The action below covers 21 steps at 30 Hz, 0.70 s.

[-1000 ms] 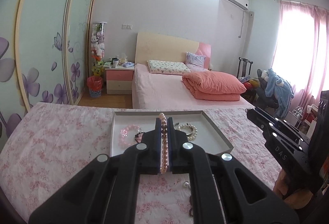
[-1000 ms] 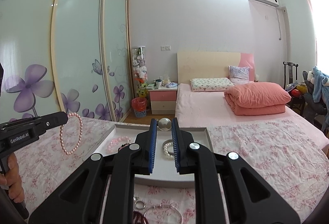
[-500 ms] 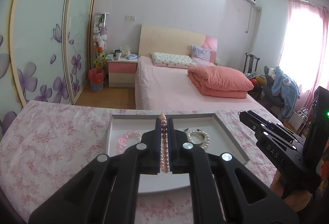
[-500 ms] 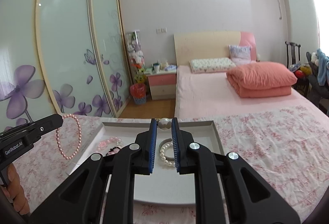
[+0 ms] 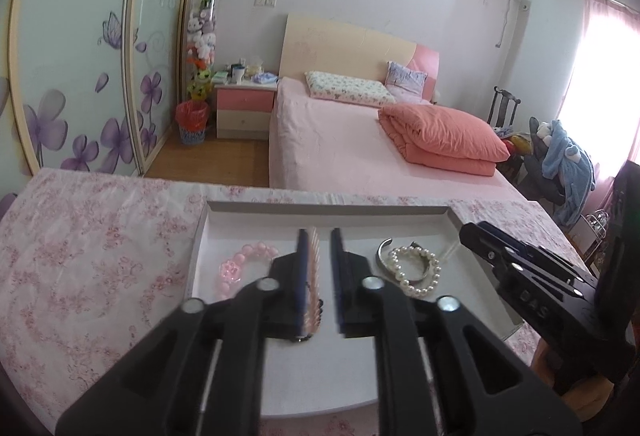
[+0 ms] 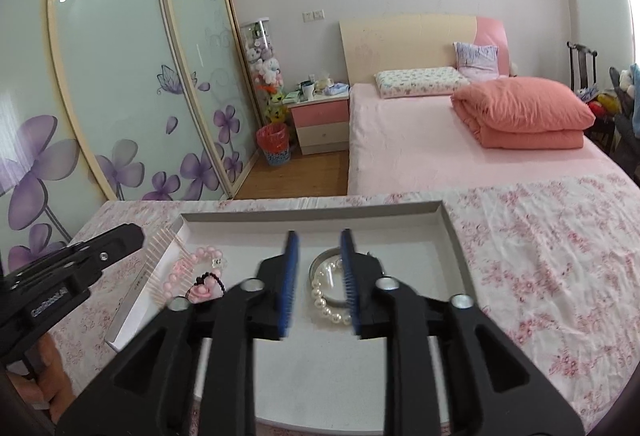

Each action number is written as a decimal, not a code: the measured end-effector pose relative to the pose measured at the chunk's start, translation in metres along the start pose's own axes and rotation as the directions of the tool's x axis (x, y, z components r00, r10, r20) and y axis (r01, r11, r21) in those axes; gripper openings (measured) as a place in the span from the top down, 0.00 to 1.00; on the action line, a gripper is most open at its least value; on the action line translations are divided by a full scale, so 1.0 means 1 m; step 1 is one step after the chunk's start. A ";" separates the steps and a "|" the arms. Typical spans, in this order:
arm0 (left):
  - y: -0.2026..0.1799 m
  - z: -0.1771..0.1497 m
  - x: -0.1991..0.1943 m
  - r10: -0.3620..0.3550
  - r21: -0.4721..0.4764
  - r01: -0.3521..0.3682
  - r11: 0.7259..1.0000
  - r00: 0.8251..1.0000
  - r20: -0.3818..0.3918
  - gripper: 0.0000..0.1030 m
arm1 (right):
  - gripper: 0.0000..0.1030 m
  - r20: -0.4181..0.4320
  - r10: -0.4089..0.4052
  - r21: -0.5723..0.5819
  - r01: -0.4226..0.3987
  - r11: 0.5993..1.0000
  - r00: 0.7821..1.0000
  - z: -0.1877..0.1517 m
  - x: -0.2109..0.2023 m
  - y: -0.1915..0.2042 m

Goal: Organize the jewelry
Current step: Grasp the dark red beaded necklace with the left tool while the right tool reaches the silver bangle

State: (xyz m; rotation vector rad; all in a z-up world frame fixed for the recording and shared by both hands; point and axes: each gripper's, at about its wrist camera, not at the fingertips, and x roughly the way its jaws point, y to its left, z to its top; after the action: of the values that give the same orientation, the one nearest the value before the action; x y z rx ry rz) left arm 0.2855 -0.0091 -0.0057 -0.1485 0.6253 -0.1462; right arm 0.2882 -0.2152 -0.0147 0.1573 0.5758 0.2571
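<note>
A white jewelry tray [image 5: 328, 209] [image 6: 312, 215] lies on the flowered cloth. My left gripper [image 5: 317, 236] is open over it; a pink pearl bracelet [image 5: 313, 284] shows blurred against the left finger, and in the right wrist view [image 6: 160, 248] it is a blur below the left gripper's tip at the tray's left rim. My right gripper [image 6: 318, 236] is open and empty above a white pearl bracelet [image 6: 326, 300] [image 5: 416, 270] and a silver bangle [image 6: 320, 260] [image 5: 382, 250]. A pink bead bracelet [image 5: 240, 262] [image 6: 188, 268] and a pink flower piece [image 6: 204, 288] lie at the tray's left.
The tray sits on a table with a pink flowered cloth [image 5: 88, 256] [image 6: 552, 256]. Behind are a pink bed [image 5: 360, 151], a nightstand [image 5: 244, 107], a red bin [image 5: 192, 121] and sliding wardrobe doors [image 6: 120, 75]. The right gripper's body [image 5: 532, 284] shows at the tray's right edge.
Both grippers came down over the tray and opened. The left one let go of the pink pearl bracelet, which is dropping. The round pearl at the right gripper's tips is gone.
</note>
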 end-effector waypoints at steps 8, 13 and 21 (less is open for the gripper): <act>0.018 -0.005 -0.004 0.021 -0.045 -0.021 0.999 1.000 -0.008 0.74 | 0.71 0.004 -0.007 0.041 0.007 0.999 1.000 -0.002 -0.008 -0.012; 0.021 -0.007 -0.013 0.026 -0.042 -0.026 0.999 1.000 -0.008 0.72 | 0.71 0.006 -0.004 0.039 0.004 0.999 1.000 -0.004 -0.014 -0.012; 0.015 -0.027 -0.031 -0.002 -0.016 0.001 1.000 1.000 -0.029 0.67 | 0.71 -0.057 -0.003 -0.035 0.001 0.999 0.998 -0.030 -0.041 -0.012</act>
State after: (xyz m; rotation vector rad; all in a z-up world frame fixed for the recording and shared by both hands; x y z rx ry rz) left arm 0.2458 0.0086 -0.0122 -0.1624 0.6552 -0.1450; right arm 0.2409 -0.2358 -0.0211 0.1155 0.6272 0.2706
